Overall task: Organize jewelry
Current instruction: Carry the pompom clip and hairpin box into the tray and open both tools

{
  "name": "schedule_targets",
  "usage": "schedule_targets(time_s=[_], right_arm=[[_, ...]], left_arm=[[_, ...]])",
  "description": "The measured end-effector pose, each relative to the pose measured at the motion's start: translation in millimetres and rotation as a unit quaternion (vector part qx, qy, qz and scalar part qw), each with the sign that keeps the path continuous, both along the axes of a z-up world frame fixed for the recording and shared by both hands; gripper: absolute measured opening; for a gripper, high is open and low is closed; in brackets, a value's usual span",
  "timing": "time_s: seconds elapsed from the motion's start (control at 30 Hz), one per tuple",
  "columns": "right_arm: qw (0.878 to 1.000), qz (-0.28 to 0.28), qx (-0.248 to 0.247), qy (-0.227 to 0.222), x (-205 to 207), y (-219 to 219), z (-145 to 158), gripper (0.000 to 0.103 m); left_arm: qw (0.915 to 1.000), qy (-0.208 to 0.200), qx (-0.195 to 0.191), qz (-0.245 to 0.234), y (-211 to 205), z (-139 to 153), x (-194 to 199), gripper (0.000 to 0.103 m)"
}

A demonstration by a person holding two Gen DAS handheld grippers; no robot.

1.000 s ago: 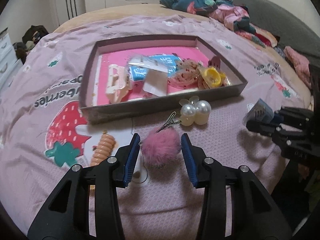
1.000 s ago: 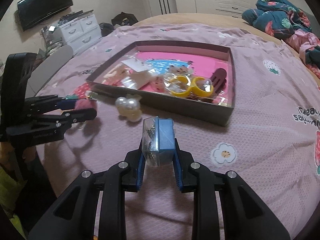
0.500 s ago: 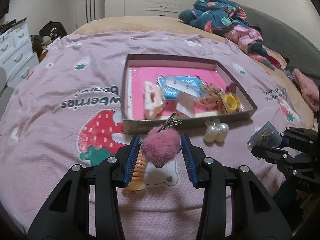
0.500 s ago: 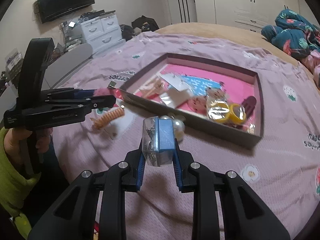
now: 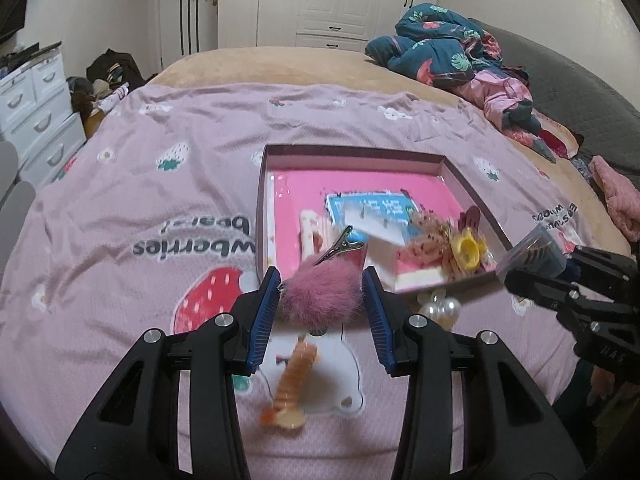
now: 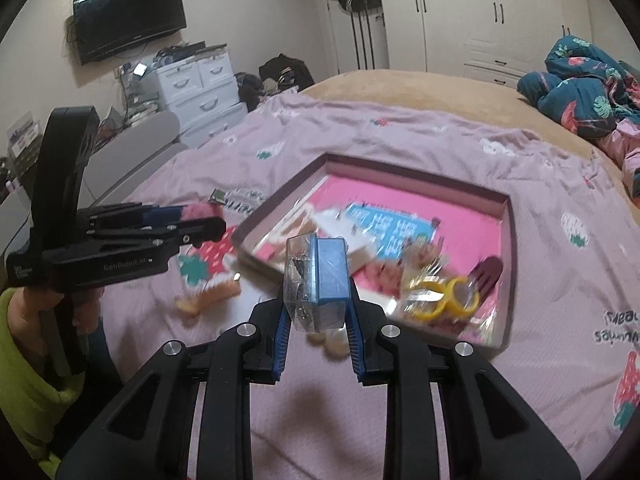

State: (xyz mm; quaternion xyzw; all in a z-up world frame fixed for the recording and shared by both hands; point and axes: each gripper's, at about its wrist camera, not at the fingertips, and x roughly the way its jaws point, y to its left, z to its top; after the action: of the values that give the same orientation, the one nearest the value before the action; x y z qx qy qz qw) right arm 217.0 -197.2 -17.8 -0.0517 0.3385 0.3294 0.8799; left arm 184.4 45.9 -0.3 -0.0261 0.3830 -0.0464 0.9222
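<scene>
Two hand-held grippers loaded: left (image 5: 322, 300) clamps pompom clip (image 5: 322, 294), right (image 6: 316, 314) box (image 6: 316, 276).

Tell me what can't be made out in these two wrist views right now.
- Pearl clip: left wrist view, partly behind the left gripper; right wrist view, mostly behind the small clear box.
- Contents of that box, held by the right gripper: too small and blurred.
- Print on the blue card in the tray: blurred.
- Orange spiral clip: motion-blurred.

The left gripper (image 6: 202, 222) body reads, it seems, "GenRobot.AI"; the bedspread (image 5: 140, 200) shows inverted "wberries".
</scene>
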Motion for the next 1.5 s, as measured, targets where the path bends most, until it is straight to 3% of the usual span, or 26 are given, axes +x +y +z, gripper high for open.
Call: schedule_targets(time_s=[0.27,0.47,0.93,1.3,1.5], right_arm=[[0.999,-0.041,0.006,-0.015,37,-23,16,0.024],[0.997,-0.075,0.000,-0.012,64,-44,14,0.024],[0.991,-0.120,-0.048,0.023,120,-59,-27,0.024],[0.989,-0.111,-0.077,0.057,139,-31,-64,0.024],[0.989,-0.109,-0.069,0.066,136,-29,-66,0.024]], left_arm=[[0.9999,-0.002,0.001,-0.011,-15,10,33,0.034],[0.9997,0.011,-0.003,-0.020,-29,1,61,0.034],[0.9972,0.057,0.007,-0.048,-54,-48,81,0.034],[0.9968,0.065,0.015,-0.044,-52,-57,86,0.034],[0.9968,0.065,0.015,-0.045,-51,-57,87,0.034]])
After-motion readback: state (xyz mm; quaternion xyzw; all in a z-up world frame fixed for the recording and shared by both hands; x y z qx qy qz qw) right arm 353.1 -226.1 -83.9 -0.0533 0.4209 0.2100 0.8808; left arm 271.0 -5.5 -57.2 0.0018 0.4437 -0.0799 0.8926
